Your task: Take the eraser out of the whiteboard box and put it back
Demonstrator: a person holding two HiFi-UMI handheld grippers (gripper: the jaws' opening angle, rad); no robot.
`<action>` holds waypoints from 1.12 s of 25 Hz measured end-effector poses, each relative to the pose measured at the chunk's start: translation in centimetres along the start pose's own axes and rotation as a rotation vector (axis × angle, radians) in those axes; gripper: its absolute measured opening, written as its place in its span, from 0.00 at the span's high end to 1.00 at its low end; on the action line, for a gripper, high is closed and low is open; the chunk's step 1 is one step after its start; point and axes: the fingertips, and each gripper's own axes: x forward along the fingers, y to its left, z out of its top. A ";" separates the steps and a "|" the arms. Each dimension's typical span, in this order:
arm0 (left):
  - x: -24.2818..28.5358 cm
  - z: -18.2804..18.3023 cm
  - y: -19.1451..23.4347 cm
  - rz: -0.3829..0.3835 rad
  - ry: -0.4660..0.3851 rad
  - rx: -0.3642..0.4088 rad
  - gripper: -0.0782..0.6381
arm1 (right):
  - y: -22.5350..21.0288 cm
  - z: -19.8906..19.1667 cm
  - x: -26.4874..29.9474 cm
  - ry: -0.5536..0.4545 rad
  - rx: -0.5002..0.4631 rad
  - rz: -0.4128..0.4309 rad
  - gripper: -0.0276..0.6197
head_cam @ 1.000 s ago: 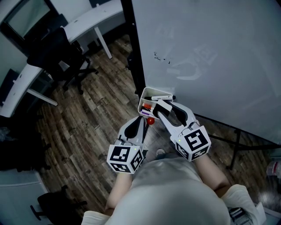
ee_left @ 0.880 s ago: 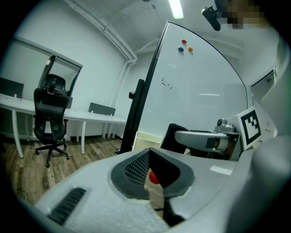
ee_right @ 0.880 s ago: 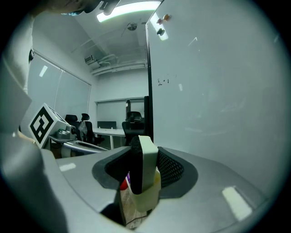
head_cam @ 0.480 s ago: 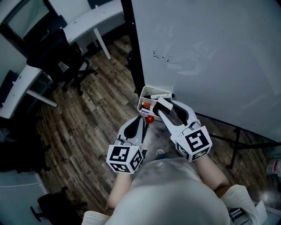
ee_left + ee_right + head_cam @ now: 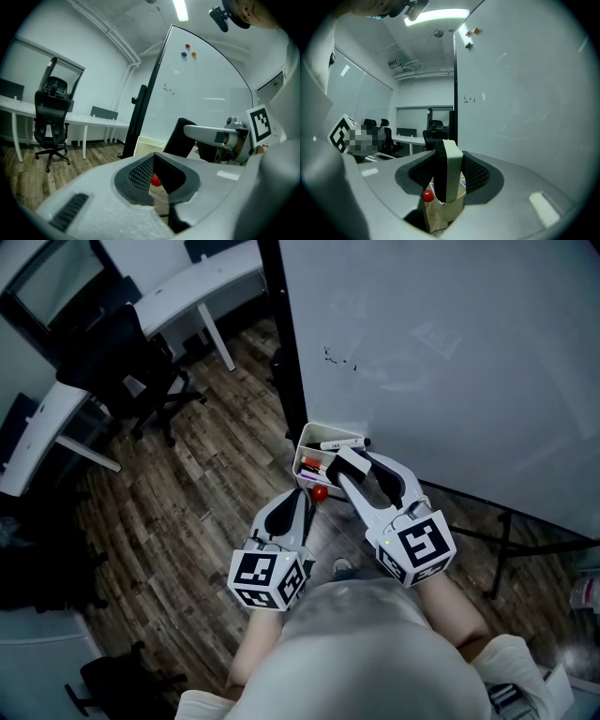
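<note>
A white box (image 5: pixel 306 439) hangs at the whiteboard's (image 5: pixel 450 352) lower left corner, with markers (image 5: pixel 313 465) inside. My right gripper (image 5: pixel 349 465) is shut on the eraser (image 5: pixel 345 459), white-backed with black felt, and holds it just over the box's near right side. In the right gripper view the eraser (image 5: pixel 451 173) stands upright between the pads, with the box wall (image 5: pixel 457 213) below. My left gripper (image 5: pixel 302 495) hovers lower left of the box, its jaws together and empty. In the left gripper view the left gripper (image 5: pixel 153 161) points towards the box (image 5: pixel 147 144). A small red ball (image 5: pixel 320 492) shows beside its tips.
The whiteboard's black post (image 5: pixel 286 362) rises just left of the box, and stand legs (image 5: pixel 497 521) run along the floor at right. A black office chair (image 5: pixel 122 362) and white desks (image 5: pixel 178 287) stand at the upper left on the wooden floor (image 5: pixel 187 493).
My right gripper has risen a little with the eraser still in its jaws. The left gripper has kept still.
</note>
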 end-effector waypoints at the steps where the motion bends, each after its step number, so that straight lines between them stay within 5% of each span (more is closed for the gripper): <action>1: 0.0 0.1 -0.1 -0.002 -0.001 0.001 0.88 | 0.0 0.2 -0.1 -0.004 0.001 -0.003 0.69; 28: -1.9 0.2 -1.1 -0.049 -0.006 0.022 0.88 | 1.9 1.1 -2.7 -0.031 -0.002 -0.049 0.69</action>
